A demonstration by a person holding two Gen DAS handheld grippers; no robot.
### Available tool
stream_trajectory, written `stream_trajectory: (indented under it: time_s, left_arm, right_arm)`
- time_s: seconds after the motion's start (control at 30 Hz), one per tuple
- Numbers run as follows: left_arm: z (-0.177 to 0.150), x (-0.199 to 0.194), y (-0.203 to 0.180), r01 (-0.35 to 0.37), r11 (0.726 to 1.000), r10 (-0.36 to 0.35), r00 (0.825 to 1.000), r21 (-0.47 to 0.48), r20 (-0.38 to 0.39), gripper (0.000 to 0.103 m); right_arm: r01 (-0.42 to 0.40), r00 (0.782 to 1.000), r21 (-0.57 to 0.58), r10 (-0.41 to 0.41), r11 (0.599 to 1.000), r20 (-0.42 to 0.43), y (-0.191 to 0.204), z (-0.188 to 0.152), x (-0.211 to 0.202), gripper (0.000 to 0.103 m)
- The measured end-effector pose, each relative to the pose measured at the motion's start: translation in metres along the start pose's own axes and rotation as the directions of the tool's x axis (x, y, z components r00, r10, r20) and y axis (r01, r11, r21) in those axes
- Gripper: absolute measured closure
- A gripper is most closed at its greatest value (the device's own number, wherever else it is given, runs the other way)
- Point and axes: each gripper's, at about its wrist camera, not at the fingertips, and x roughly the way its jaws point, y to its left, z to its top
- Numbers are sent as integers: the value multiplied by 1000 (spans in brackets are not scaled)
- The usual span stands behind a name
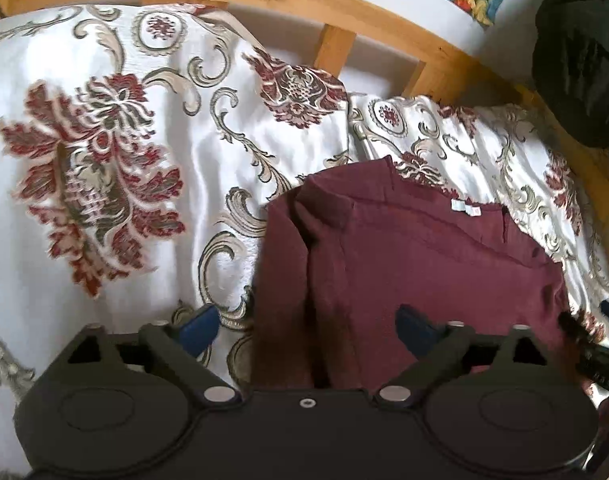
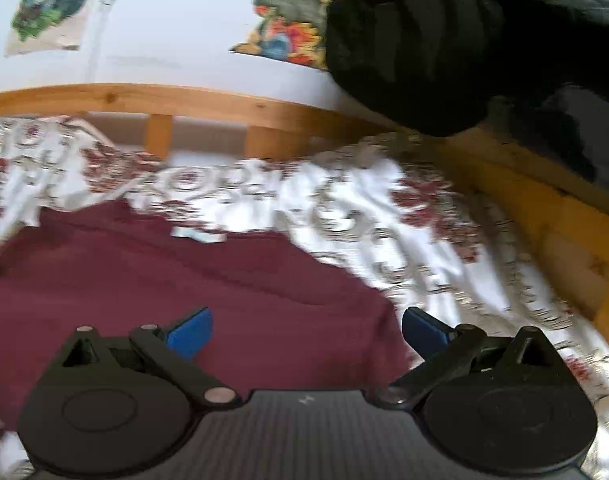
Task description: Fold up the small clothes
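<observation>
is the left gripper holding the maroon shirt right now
No, the left gripper's blue fingers stand wide apart above the maroon shirt, pinching nothing.

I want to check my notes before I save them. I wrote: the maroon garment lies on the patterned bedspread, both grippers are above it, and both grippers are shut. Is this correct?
Not quite. The maroon garment does lie on the patterned bedspread, but both grippers are open. The left wrist view shows the left gripper with jaws wide apart; the right wrist view shows the same for the right gripper. Neither holds anything.

Two close wrist views angled down over the bedspread (image 1: 104,60), both sharing the maroon garment (image 1: 404,264), right view blurred.
</observation>
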Motion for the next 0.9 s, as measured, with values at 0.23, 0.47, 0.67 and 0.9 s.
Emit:
stream_trajectory:
  time_s: [0.23, 0.47, 0.67, 0.9]
  left_arm:
    - [-26, -2, -16, 6, 1000, -6, 994, 1, -107, 1]
    - [-28, 12, -15, 14, 1000, -16, 990, -17, -141, 1]
    - [-22, 22, -20, 11, 999, -6, 991, 39, -137, 1]
    - [-23, 38, -10, 2, 1000, -2, 983, 0, -185, 1]
  right_arm:
    - [-92, 989, 104, 103, 990, -106, 23, -8, -8, 0]
    - [-132, 985, 103, 142, 986, -95, 37, -14, -10, 0]
    - [-118, 989, 75, 124, 990, -86, 44, -12, -1, 0]
    - [-137, 978, 143, 157, 980, -139, 41, -44, 20, 1]
